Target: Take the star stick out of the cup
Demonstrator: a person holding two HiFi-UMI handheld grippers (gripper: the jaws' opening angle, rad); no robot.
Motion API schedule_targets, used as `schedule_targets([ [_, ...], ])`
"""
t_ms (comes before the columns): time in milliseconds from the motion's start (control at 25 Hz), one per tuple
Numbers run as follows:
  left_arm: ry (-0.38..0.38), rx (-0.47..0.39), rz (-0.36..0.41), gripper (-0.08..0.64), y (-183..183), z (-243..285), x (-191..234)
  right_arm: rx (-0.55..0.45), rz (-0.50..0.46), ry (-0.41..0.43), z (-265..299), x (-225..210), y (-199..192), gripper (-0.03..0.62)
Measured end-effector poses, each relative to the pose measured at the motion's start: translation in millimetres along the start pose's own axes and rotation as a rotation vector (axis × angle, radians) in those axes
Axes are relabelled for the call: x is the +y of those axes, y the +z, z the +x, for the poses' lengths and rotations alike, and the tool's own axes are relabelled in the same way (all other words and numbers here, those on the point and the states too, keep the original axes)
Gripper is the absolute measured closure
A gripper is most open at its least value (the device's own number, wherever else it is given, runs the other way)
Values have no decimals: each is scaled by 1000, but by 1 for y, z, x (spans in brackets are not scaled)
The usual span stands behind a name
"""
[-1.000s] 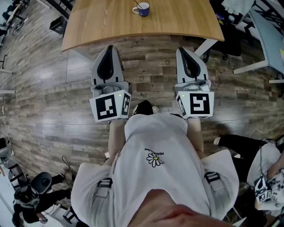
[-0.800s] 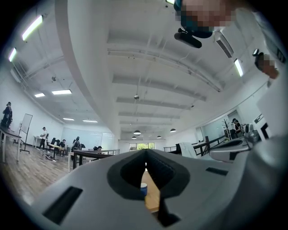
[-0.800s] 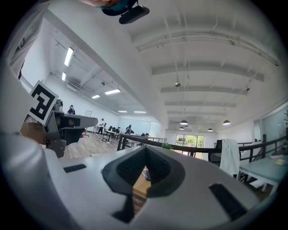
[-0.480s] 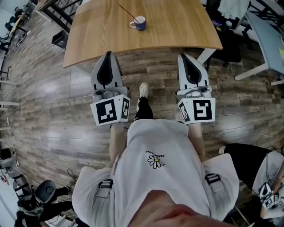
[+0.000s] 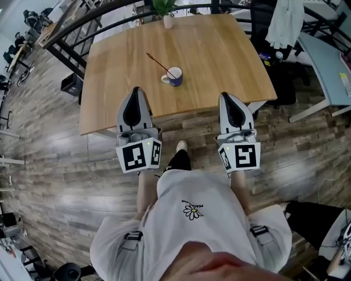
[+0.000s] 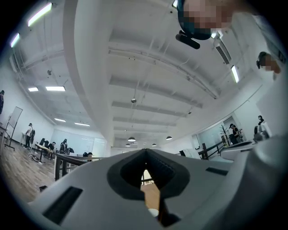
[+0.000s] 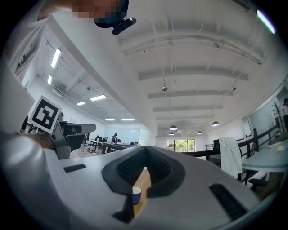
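The plank floor (image 5: 55, 153) runs under and around the wooden table (image 5: 219, 60), which fills the upper middle of the head view. A black railing (image 5: 82, 24) passes the table's far left corner. Off its far right corner stands a chair draped with a white garment (image 5: 286, 22), and beyond that a grey desk (image 5: 329, 49).

At the table's near edge the left gripper (image 5: 135, 92) and right gripper (image 5: 226, 96) reach just over the wood, side by side. Each has its jaws pressed together with nothing between them. A small potted plant (image 5: 166, 16) sits at the table's far edge.

The blue cup (image 5: 175, 76) stands near the table's middle, between the two grippers' lines and ahead of them, with bare wood before it. The star stick (image 5: 159, 63) leans out of it toward the table's far left.

Only the head view shows the stick. The right gripper view, past the right gripper's (image 7: 145, 150) closed tips, shows a strip of table and the cup (image 7: 136, 194). The left gripper's (image 6: 146, 151) view gives a strip of table and a pale rim too small to identify.
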State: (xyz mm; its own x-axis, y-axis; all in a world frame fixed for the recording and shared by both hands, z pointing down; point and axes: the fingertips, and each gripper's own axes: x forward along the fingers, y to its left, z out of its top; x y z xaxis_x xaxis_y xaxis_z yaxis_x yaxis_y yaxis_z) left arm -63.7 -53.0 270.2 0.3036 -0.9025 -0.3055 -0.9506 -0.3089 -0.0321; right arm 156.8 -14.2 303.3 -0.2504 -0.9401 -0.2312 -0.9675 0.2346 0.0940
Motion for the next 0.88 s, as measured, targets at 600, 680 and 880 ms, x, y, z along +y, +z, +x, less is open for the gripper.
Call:
schedule_targets([
  [600, 32, 30, 7, 545, -65, 193, 134, 67, -43, 27, 251, 12, -38, 583],
  [680, 33, 51, -9, 545, -77, 202, 134, 95, -40, 46, 262, 12, -49, 583],
  [880, 77, 53, 12, 545, -90, 221, 126, 132, 8, 86, 287, -4, -76, 583],
])
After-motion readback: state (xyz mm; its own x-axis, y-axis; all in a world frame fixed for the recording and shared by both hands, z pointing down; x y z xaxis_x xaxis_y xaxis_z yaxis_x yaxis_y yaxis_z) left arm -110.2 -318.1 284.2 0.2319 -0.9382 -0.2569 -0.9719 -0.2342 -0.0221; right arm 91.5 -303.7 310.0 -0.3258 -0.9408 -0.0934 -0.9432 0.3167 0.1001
